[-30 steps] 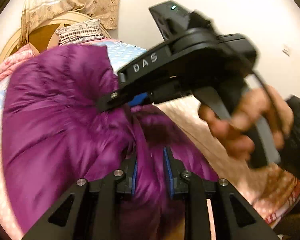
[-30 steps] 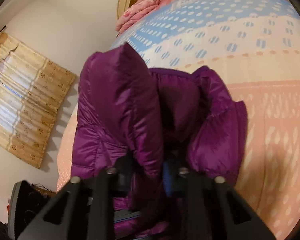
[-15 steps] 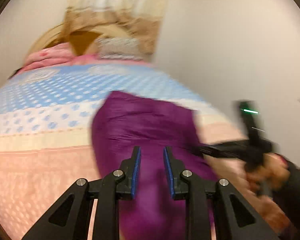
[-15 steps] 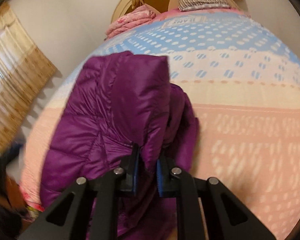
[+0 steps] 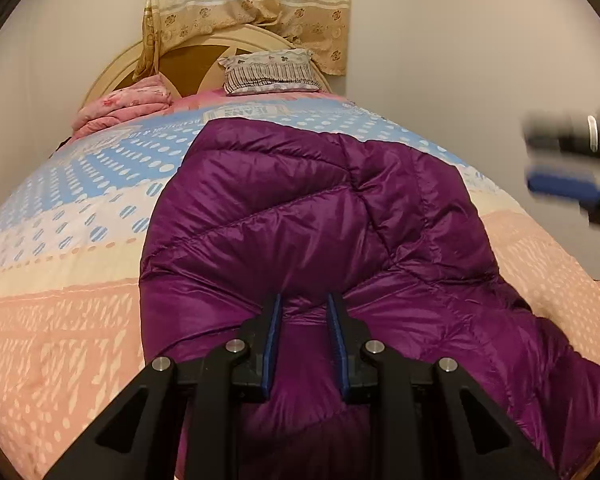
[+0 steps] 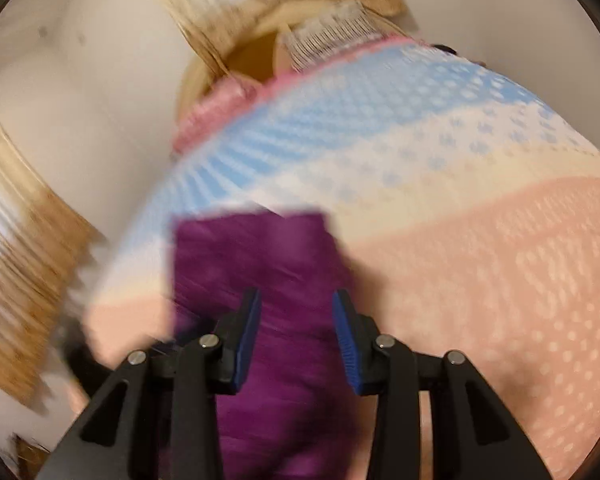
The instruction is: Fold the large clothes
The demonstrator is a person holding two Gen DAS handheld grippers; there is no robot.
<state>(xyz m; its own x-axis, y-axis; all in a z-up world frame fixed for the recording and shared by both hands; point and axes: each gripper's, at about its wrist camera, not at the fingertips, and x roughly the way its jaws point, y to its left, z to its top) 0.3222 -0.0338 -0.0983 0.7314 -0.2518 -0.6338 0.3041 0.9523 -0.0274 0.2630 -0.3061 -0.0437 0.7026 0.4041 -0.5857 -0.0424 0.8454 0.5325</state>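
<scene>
A purple quilted down jacket [image 5: 300,224] lies folded on the bed, its far edge straight. My left gripper [image 5: 303,316] sits at the jacket's near edge, its jaws a little apart with purple fabric bunched between the blue pads [image 5: 271,344]. My right gripper [image 6: 296,312] is open and empty above the jacket [image 6: 260,256], which is blurred by motion in the right wrist view. The right gripper also shows as a dark blur at the right edge of the left wrist view [image 5: 572,160], lifted off the jacket.
The bed cover [image 5: 60,320] is pink near me, then cream and blue dotted farther off. A striped pillow [image 5: 268,72] and a folded pink blanket [image 5: 124,108] lie at the wooden headboard [image 5: 188,56]. Curtains [image 5: 252,4] hang behind. A wall runs along the right.
My right gripper let go of the jacket, opened and pulled up and away. The lifted jacket part now lies flat on the bed. My left gripper drew back to the jacket's near edge.
</scene>
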